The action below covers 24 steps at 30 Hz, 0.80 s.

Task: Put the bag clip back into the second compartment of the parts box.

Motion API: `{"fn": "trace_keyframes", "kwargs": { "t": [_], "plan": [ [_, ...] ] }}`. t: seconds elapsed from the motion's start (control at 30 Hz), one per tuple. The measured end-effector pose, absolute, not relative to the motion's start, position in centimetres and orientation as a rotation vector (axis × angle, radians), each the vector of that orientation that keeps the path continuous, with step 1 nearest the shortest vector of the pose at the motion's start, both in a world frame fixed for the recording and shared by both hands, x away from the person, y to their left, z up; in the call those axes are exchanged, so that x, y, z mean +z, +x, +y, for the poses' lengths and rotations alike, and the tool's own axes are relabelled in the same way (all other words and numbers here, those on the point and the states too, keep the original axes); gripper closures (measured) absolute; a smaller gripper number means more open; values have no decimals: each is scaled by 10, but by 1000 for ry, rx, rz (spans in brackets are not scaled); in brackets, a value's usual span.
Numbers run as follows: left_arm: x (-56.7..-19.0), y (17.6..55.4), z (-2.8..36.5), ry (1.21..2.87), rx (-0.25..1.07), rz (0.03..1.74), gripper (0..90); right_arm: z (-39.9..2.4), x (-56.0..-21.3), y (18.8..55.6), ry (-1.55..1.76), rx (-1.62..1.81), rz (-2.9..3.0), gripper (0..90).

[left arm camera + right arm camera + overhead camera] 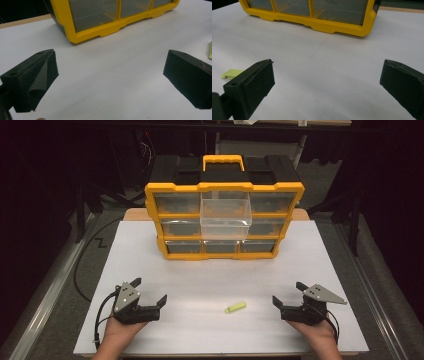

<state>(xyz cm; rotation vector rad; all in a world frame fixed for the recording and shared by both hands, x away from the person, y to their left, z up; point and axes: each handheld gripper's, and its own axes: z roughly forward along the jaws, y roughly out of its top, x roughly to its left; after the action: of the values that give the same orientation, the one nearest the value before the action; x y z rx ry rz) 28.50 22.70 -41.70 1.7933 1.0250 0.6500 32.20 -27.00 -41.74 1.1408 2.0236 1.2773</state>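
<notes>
On the left of the high view we see our left tongs (151,291) resting low on the white worktop (200,275), near its front edge, with our hand (116,332) behind them. Their jaws stand wide open, and there is nothing between them (just bare white top, as the left gripper view shows too). A black cable loops from them down by the hand.

A bit right of the middle lies a small yellow-green piece (235,307), flat on the worktop. It sits between the two tongs, closer to the right ones, and touches neither. In the left gripper view it peeks in at the right edge (210,50), and in the right gripper view it lies just past the left jaw (230,73).

Farther back, in the middle of the worktop, stands a yellow and black drawer box (224,220) with a yellow handle (223,161) on top. One clear drawer (225,214) in its middle is pulled out toward us. The other drawers are pushed in.

On the right are our right tongs (286,293), also low near the front edge, with our other hand (320,335) behind them. Their jaws are wide open as well, and they hold nothing.
</notes>
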Motion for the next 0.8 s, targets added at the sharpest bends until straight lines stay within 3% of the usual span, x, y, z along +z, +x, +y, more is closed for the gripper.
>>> {"fn": "trace_keyframes", "kwargs": {
  "t": [0.8],
  "plan": [
    [-416, 287, 229, 1743, 612, 1006, 2, -266, -411, 325, 1146, 1241, 2006, 3]
  ]
}}
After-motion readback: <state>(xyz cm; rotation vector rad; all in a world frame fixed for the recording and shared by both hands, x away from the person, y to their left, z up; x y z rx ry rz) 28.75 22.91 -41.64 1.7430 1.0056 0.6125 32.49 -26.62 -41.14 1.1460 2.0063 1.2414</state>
